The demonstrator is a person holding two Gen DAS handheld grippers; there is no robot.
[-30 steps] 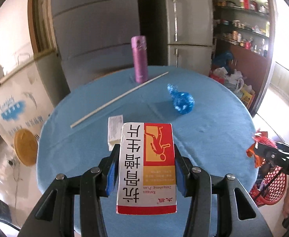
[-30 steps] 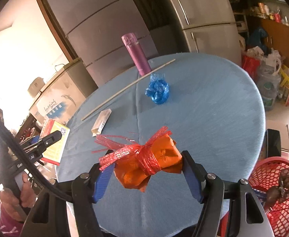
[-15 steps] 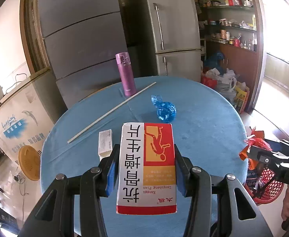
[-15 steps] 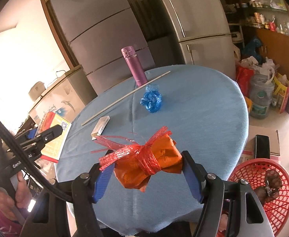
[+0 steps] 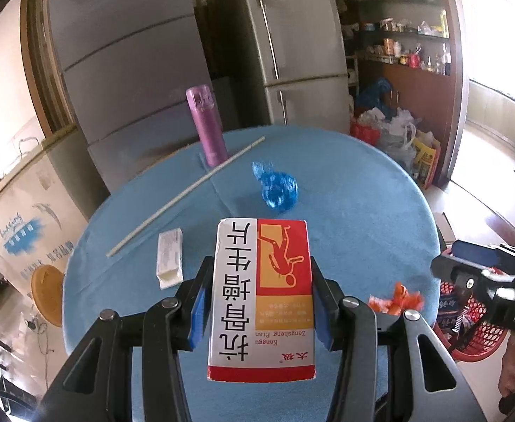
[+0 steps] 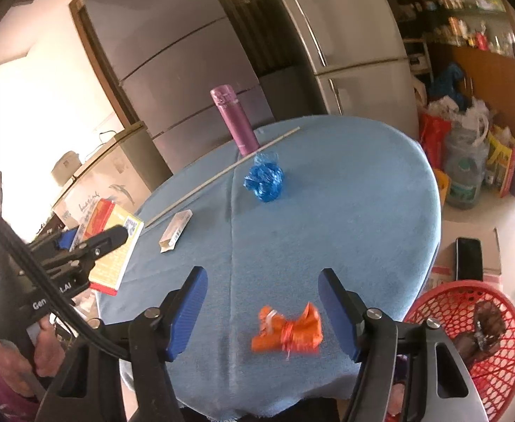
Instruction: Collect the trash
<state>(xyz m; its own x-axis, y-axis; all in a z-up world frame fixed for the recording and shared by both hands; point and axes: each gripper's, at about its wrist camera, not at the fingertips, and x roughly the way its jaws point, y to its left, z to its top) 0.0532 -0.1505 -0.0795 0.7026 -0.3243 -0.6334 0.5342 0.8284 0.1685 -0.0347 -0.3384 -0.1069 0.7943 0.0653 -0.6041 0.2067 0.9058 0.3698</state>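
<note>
**Holding: carton in left gripper, wrapper on the cloth below the right**

Clamping a red, white and yellow cardboard medicine carton [image 5: 261,299] printed with Chinese characters, the left gripper [image 5: 259,302] has both blue-padded fingers [image 5: 198,307] pressed flat against the carton's long sides. The carton sits above the near edge of the round table covered in blue cloth [image 5: 362,218]; from the right wrist view the same carton [image 6: 111,242] hangs off the table's left edge.

Right gripper [image 6: 262,311]: blue-padded fingers [image 6: 187,313] spread wide apart, holding nothing.

Crumpled orange plastic wrapper tied with a red strip [image 6: 287,328]: lying on the table cloth near the table's front edge, between the right gripper's fingers in that view but touching neither. From the left wrist view it [image 5: 394,300] lies at the table's near right edge.

Other items, all placed by the table:
- Crumpled blue plastic bag [image 5: 275,190], on the cloth around the table's middle.
- Small white paper box [image 5: 169,263], lying flat on the table's left part.
- Long thin pale stick [image 5: 187,195], lying diagonally across the table's far left part.
- Purple cylindrical flask [image 5: 206,126], upright at the table's far edge, just behind the stick.
- Red plastic mesh basket [image 6: 468,330], on the floor beside the table's right front edge, with a dark scrap inside.
- Black phone [image 6: 469,258], on a cardboard box just beyond the basket.
</note>
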